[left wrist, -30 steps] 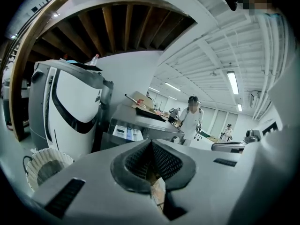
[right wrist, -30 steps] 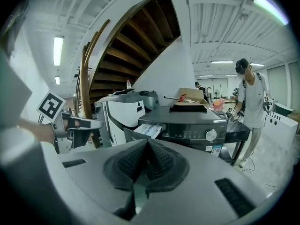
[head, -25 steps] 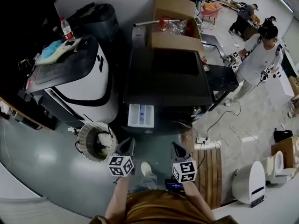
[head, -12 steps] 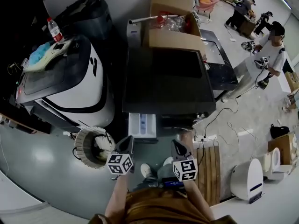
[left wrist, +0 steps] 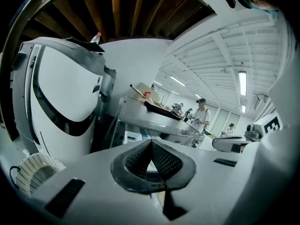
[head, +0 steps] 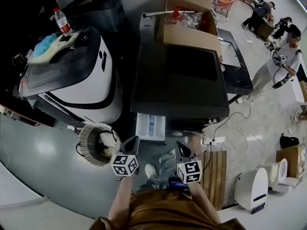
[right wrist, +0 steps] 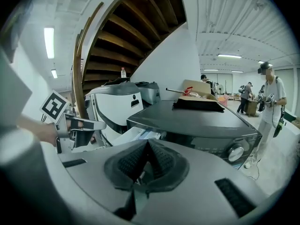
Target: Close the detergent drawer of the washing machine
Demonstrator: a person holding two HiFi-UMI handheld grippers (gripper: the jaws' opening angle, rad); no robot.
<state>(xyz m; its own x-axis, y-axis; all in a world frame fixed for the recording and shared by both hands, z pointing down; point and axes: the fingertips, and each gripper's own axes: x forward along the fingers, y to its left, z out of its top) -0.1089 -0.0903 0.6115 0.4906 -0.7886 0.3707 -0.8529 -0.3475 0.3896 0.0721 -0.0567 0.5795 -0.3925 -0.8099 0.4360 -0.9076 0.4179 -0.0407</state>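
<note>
The dark front-load washing machine stands ahead of me, with its white detergent drawer pulled out at the front left. My left gripper hangs just below the drawer's front, a little to its left, and does not touch it. My right gripper is held beside it, under the machine's front edge. In the left gripper view the left gripper is shut on nothing, the drawer beyond it. The right gripper is likewise shut and empty, and the drawer juts from the machine.
A white top-load washer stands to the left, a round wicker basket on the floor before it. A cardboard box sits behind the dark machine. A power strip and a wooden pallet lie right; another person stands far right.
The view has moved a little closer to the washing machine and both grippers have edged up toward the drawer. The drawer stays pulled out; both grippers stay shut.
</note>
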